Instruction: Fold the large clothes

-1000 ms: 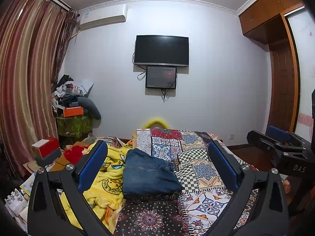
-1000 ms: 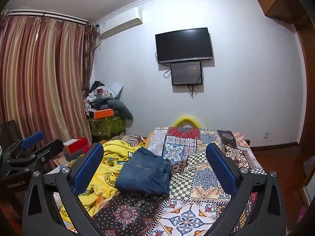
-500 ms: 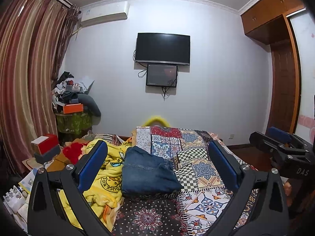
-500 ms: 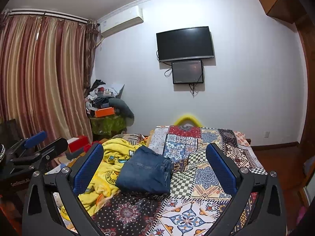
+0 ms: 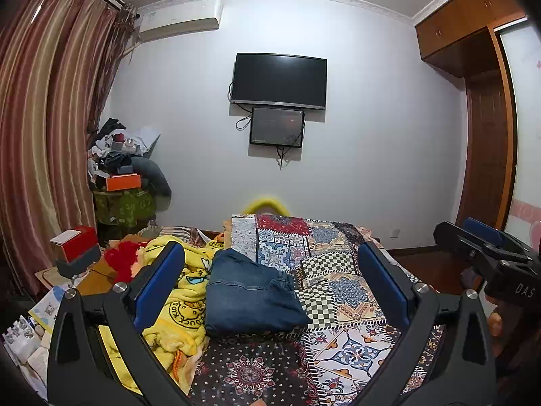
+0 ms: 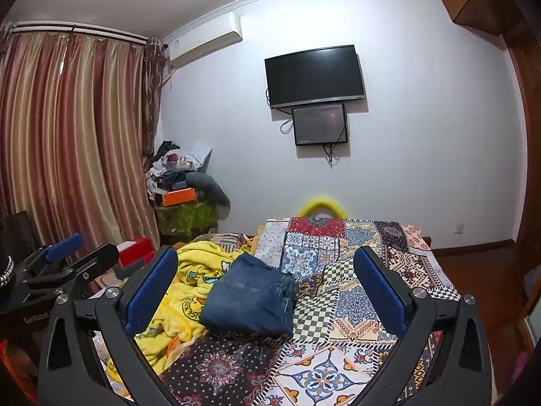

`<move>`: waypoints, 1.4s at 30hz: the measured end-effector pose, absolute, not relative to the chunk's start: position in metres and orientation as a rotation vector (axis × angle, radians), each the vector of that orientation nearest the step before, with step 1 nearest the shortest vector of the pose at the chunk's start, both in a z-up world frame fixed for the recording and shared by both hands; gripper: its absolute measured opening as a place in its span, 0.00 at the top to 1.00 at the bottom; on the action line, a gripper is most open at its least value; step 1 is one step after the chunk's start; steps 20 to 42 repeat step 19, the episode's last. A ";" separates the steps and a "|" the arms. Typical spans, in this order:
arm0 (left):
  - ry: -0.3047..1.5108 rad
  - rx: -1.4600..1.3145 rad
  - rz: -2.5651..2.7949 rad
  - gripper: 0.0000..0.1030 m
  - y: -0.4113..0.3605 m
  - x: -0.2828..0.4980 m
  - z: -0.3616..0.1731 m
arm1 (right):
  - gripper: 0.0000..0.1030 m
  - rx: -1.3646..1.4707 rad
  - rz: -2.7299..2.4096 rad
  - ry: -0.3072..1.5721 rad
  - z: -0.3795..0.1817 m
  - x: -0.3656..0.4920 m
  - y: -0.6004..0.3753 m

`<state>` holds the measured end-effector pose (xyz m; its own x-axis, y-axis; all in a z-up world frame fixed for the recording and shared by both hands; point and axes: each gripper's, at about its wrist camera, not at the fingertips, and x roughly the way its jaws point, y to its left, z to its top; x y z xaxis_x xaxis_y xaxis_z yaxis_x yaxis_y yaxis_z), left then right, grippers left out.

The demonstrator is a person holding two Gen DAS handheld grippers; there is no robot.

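Frame left, left wrist view: yellow blanket bunched along the left edge of the bed. Left hand-held gripper jaws spread wide, nothing between them. Folded jeans sit frame centre on the patchwork cover, touching the blanket on their left side, ahead of and below the fingers, well apart from them. Bundle's long axis runs roughly away from the camera, slightly tilted. Right wrist view: right hand-held gripper also wide, empty; jeans centre-left between its fingers in the frame. Neither gripper clearly nearer; jeans sit slightly left of centre for both. Looks already folded, so likely next is a fresh garment.
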<state>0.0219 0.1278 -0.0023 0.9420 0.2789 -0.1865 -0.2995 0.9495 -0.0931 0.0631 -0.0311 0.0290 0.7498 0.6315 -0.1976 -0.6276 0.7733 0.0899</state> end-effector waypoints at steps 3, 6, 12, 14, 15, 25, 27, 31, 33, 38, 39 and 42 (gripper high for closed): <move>0.173 -0.123 0.295 0.00 0.128 0.023 -0.002 | 0.00 0.019 0.688 0.222 0.029 0.064 -0.031; 0.173 -0.128 0.292 0.00 0.127 0.023 -0.001 | 0.00 0.022 0.685 0.219 0.030 0.064 -0.032; 0.170 -0.122 0.283 0.00 0.125 0.022 -0.001 | 0.00 0.030 0.685 0.225 0.029 0.066 -0.033; 0.170 -0.119 0.281 0.00 0.124 0.022 -0.002 | 0.00 0.027 0.686 0.227 0.029 0.066 -0.032; 0.171 -0.121 0.277 0.00 0.124 0.022 -0.002 | 0.00 0.025 0.686 0.227 0.028 0.066 -0.032; 0.173 -0.128 0.271 0.00 0.125 0.023 -0.003 | 0.00 0.024 0.687 0.229 0.028 0.066 -0.030; 0.173 -0.128 0.271 0.00 0.125 0.023 -0.003 | 0.00 0.024 0.687 0.229 0.028 0.066 -0.030; 0.173 -0.128 0.271 0.00 0.125 0.023 -0.003 | 0.00 0.024 0.687 0.229 0.028 0.066 -0.030; 0.173 -0.128 0.271 0.00 0.125 0.023 -0.003 | 0.00 0.024 0.687 0.229 0.028 0.066 -0.030; 0.173 -0.128 0.271 0.00 0.125 0.023 -0.003 | 0.00 0.024 0.687 0.229 0.028 0.066 -0.030; 0.173 -0.128 0.271 0.00 0.125 0.023 -0.003 | 0.00 0.024 0.687 0.229 0.028 0.066 -0.030; 0.173 -0.128 0.271 0.00 0.125 0.023 -0.003 | 0.00 0.024 0.687 0.229 0.028 0.066 -0.030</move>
